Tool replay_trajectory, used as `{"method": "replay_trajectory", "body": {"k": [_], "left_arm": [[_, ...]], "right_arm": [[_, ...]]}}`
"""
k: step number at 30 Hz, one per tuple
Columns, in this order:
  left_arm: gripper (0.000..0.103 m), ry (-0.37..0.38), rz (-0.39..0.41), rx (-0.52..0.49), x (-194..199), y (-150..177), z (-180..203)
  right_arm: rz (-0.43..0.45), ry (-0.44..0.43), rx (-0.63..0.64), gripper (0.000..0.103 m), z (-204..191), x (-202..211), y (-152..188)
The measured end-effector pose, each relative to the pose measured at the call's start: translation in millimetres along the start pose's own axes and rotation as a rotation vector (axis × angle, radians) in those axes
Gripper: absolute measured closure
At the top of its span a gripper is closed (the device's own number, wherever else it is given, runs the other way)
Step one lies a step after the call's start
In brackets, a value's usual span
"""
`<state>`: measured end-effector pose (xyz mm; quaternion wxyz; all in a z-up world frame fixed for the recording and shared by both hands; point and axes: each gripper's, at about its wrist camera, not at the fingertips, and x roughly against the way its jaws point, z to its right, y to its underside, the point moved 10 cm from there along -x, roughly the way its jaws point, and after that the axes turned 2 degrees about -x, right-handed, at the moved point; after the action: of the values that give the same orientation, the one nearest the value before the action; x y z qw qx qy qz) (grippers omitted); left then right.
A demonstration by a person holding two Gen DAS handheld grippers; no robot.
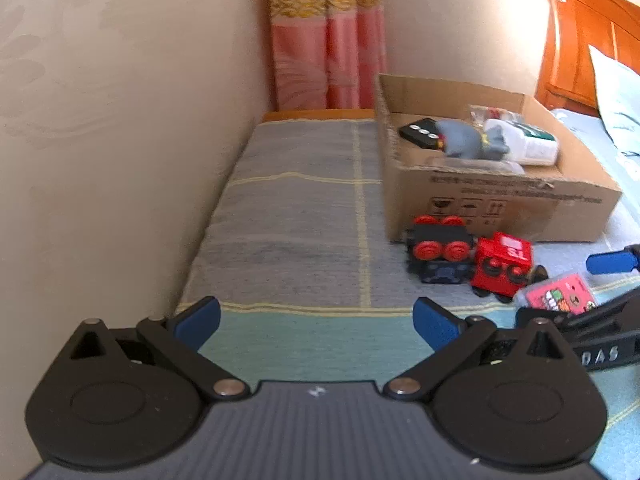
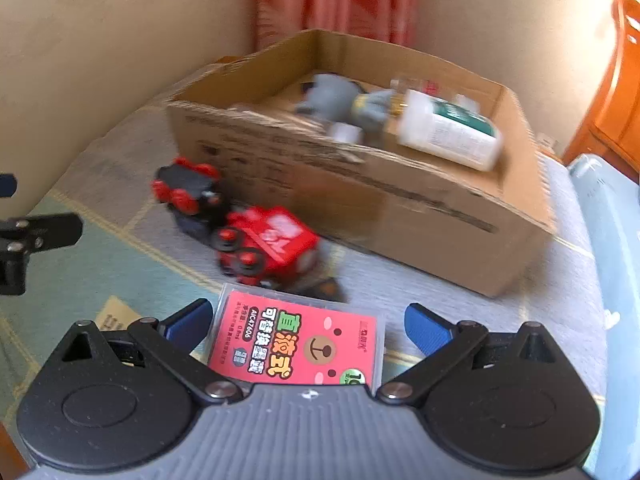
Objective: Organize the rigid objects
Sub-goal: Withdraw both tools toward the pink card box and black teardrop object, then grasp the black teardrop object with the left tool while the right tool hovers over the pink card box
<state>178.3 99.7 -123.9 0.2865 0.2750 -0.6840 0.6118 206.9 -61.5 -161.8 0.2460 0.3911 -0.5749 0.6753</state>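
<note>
Writing: pink case (image 2: 296, 346) label reads "AIC47606" plus Chinese text, bear face; red train car (image 2: 276, 244) has white marks, unreadable; box (image 2: 400, 216) print blurred.
Left gripper (image 1: 316, 320): jaws spread, nothing between, low over bed (image 1: 296, 208) by the wall-side edge.
Right gripper (image 2: 308, 326): jaws spread, case lies flat between them, contact not clear.
Train: red car and black car (image 2: 188, 192) on bed, just beside box front wall.
Box: holds white bottle (image 2: 448, 132), grey toy (image 2: 340, 100).
</note>
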Motion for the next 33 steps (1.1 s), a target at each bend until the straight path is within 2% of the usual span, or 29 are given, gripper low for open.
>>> {"method": "replay_trajectory", "body": {"k": [8,12,17,23,27,33], "left_arm": [[0.001,0.049,-0.008,-0.067,-0.8,-1.6,33.4],[0.001,0.111,-0.023,-0.107,-2.2,-0.7,56.3],[0.001,0.234,-0.045,-0.178,-3.5,6.1,96.0],[0.001,0.298,-0.067,-0.267,-17.1,16.1,129.8],[0.001,0.261,-0.095,-0.285,-29.6,21.0,128.7],[0.0,0.237,-0.111,-0.193,-33.0,24.6,100.0]], "right_arm": [[-0.011,0.054,-0.105,0.0,54.5,4.2,16.0],[-0.01,0.057,-0.144,0.0,72.9,4.5,25.4],[-0.001,0.079,-0.146,0.0,86.1,6.9,27.9],[0.014,0.053,-0.16,0.0,94.0,10.8,24.2],[0.011,0.019,-0.157,0.0,96.1,16.1,25.9],[0.004,-0.027,-0.067,0.0,85.1,23.8,33.9]]}}
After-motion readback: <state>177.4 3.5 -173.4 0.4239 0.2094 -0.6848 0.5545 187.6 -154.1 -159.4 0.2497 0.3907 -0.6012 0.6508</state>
